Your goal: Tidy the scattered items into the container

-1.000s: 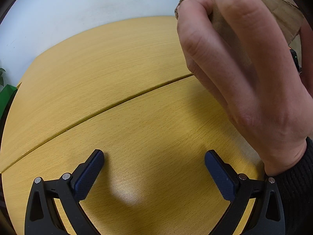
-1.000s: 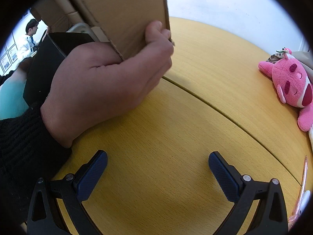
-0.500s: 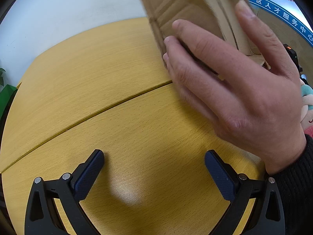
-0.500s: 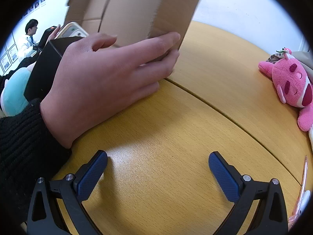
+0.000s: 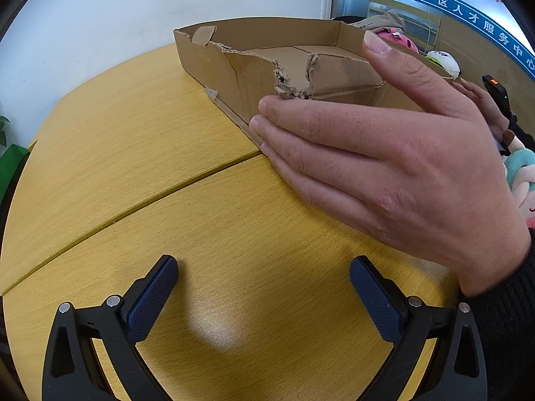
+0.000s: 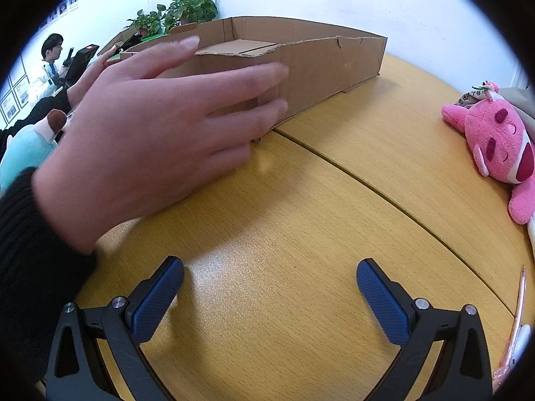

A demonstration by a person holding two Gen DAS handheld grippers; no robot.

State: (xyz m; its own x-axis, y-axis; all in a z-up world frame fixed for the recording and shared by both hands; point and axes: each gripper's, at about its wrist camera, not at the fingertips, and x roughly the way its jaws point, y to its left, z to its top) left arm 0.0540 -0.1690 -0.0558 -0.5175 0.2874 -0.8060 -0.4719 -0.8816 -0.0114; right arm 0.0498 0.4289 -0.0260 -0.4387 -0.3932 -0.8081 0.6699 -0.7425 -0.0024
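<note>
A shallow torn cardboard box (image 5: 254, 53) lies flat on the yellow wooden table (image 5: 133, 153); it also shows in the right wrist view (image 6: 327, 63). A bare hand (image 5: 384, 153) rests against its near wall, seen too in the right wrist view (image 6: 150, 123). A pink plush toy (image 6: 498, 143) lies at the right table edge. A light-blue plush (image 6: 26, 147) sits at the left. My left gripper (image 5: 264, 287) is open and empty above bare table. My right gripper (image 6: 271, 287) is open and empty too.
A pink pen (image 6: 515, 320) lies at the right edge. Plush toys (image 5: 521, 180) sit behind the hand on the right. Potted plants (image 6: 187, 10) stand behind the box. A seated person (image 6: 50, 63) is far left.
The hand has set the cardboard box down flat on the table from a raised, tilted hold and opened its fingers against the box wall. Both grippers stayed still.
</note>
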